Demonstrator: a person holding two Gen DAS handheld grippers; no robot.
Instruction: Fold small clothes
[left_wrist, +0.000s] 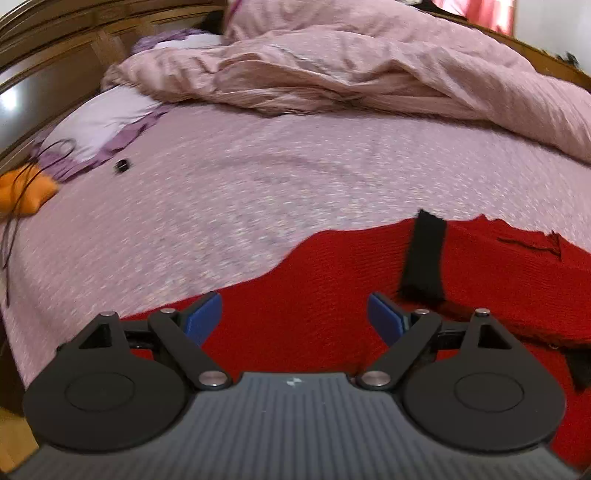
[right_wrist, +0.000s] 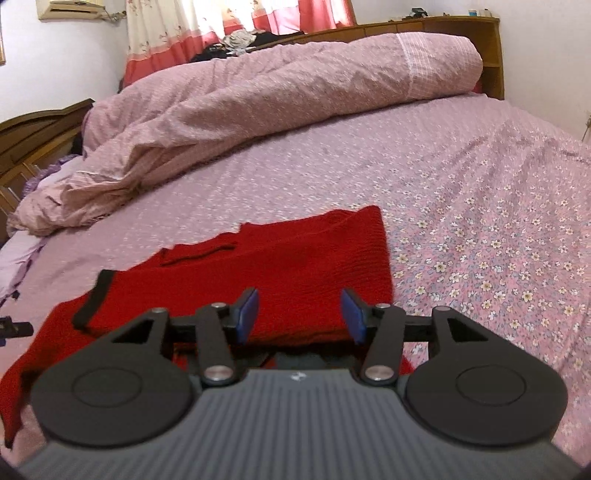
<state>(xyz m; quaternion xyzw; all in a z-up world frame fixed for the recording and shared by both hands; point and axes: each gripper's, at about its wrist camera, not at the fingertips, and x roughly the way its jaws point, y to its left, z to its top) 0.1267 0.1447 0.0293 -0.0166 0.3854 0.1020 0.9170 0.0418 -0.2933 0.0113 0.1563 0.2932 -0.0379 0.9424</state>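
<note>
Left wrist view: left gripper (left_wrist: 294, 314) and right gripper (right_wrist: 299, 314) gape empty above flat red knitted garment (right_wrist: 295, 266); next, likely pinch an edge to fold.

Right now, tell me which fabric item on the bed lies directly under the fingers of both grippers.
The red knit garment with the black strap; the bunched pink duvet and the orange cloth lie far off.

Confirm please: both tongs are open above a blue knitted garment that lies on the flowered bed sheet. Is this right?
Not quite: the knitted garment is red, as both wrist views show. The rest holds: left tongs and right tongs are open above it on the flowered sheet.
</note>
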